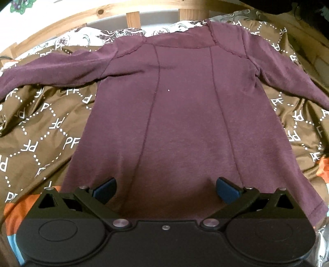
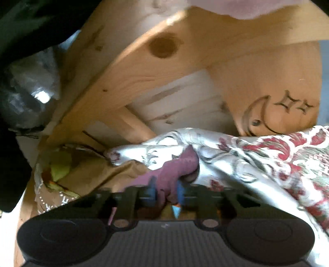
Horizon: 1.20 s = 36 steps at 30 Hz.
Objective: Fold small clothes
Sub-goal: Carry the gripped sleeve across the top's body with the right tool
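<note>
A small maroon long-sleeved top (image 1: 181, 106) lies spread flat on a brown printed bedcover (image 1: 41, 131), neck at the far end, both sleeves out to the sides. My left gripper (image 1: 166, 190) hovers over the near hem, open, its blue pads wide apart and nothing between them. In the right wrist view, blurred, a bunch of the same maroon fabric (image 2: 174, 166), apparently a sleeve end, sticks up between the blue pads of my right gripper (image 2: 165, 192), which is shut on it.
A wooden bed frame with slats (image 1: 131, 16) runs along the far edge. A floral white and red cover (image 2: 277, 164) lies bunched to the right, below a wooden headboard with a carved moon and stars (image 2: 267, 111). A dark plastic bag (image 2: 26, 98) sits at the left.
</note>
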Tool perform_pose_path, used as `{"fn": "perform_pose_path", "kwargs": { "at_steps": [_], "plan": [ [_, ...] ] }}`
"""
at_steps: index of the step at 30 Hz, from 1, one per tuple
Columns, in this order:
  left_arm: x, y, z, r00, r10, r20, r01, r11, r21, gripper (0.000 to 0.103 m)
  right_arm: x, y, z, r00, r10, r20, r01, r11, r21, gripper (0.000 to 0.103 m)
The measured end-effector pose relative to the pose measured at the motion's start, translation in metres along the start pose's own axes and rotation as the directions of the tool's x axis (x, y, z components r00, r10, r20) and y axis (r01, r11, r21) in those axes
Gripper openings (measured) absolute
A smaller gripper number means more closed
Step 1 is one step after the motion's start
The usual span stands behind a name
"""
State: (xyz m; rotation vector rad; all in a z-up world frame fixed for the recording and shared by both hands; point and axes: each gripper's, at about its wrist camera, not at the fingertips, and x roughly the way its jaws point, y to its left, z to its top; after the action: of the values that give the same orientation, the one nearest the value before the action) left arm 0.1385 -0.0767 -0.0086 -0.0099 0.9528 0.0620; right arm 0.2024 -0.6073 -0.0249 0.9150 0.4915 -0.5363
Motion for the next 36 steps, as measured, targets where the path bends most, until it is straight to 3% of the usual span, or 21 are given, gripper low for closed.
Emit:
{"fn": "perform_pose_path", "kwargs": {
  "at_steps": [4,7,10,13,16,19,21,24,26,29,33,36],
  "plan": [
    [-0.003,0.016,-0.006,1.0,-0.023,0.014,0.023,1.0,-0.014,0.102,-0.028,0.038,-0.022,0.983,0.092,0.157,-0.046,0.96,-0.275,0.013],
    [-0.006,0.032,-0.007,0.999,-0.035,0.031,0.036,0.998,-0.048,0.102,-0.056,0.082,-0.049,0.94,0.246,0.238,-0.091,0.849,-0.52,0.013],
    [-0.009,0.053,-0.004,0.998,-0.023,0.05,0.027,0.995,-0.096,0.102,-0.081,0.126,-0.085,0.879,0.424,0.218,-0.145,0.672,-0.726,0.013],
    [-0.014,0.08,0.001,0.996,0.011,0.084,0.003,0.986,-0.166,0.102,-0.101,0.164,-0.135,0.805,0.58,0.127,-0.178,0.439,-0.881,0.013],
    [-0.022,0.107,0.005,0.991,0.059,0.122,-0.029,0.972,-0.234,0.102,-0.116,0.184,-0.187,0.753,0.658,-0.016,-0.221,0.231,-0.948,0.013],
    [-0.028,0.129,0.006,0.984,0.103,0.144,-0.06,0.959,-0.277,0.102,-0.125,0.19,-0.242,0.721,0.679,-0.137,-0.225,0.043,-0.973,0.013],
    [-0.029,0.139,0.005,0.98,0.13,0.149,-0.081,0.952,-0.294,0.102,-0.123,0.19,-0.28,0.713,0.669,-0.209,-0.218,-0.072,-0.973,0.013],
    [-0.029,0.153,0.0,0.978,0.152,0.143,-0.1,0.944,-0.314,0.102,-0.129,0.175,-0.333,0.713,0.637,-0.294,-0.207,-0.209,-0.956,0.013],
    [-0.026,0.159,-0.003,0.979,0.153,0.134,-0.102,0.939,-0.328,0.102,-0.127,0.165,-0.358,0.716,0.61,-0.34,-0.208,-0.279,-0.938,0.013],
    [-0.023,0.169,-0.011,0.983,0.127,0.132,-0.073,0.933,-0.352,0.102,-0.128,0.15,-0.389,0.726,0.561,-0.399,-0.211,-0.37,-0.905,0.013],
    [-0.018,0.173,-0.012,0.986,0.094,0.14,-0.036,0.927,-0.373,0.102,-0.126,0.139,-0.414,0.739,0.491,-0.461,-0.229,-0.459,-0.858,0.015],
    [-0.019,0.171,-0.007,0.982,0.08,0.168,-0.014,0.932,-0.362,0.102,-0.128,0.127,-0.423,0.736,0.461,-0.496,-0.246,-0.501,-0.83,0.022]
  ]
}}
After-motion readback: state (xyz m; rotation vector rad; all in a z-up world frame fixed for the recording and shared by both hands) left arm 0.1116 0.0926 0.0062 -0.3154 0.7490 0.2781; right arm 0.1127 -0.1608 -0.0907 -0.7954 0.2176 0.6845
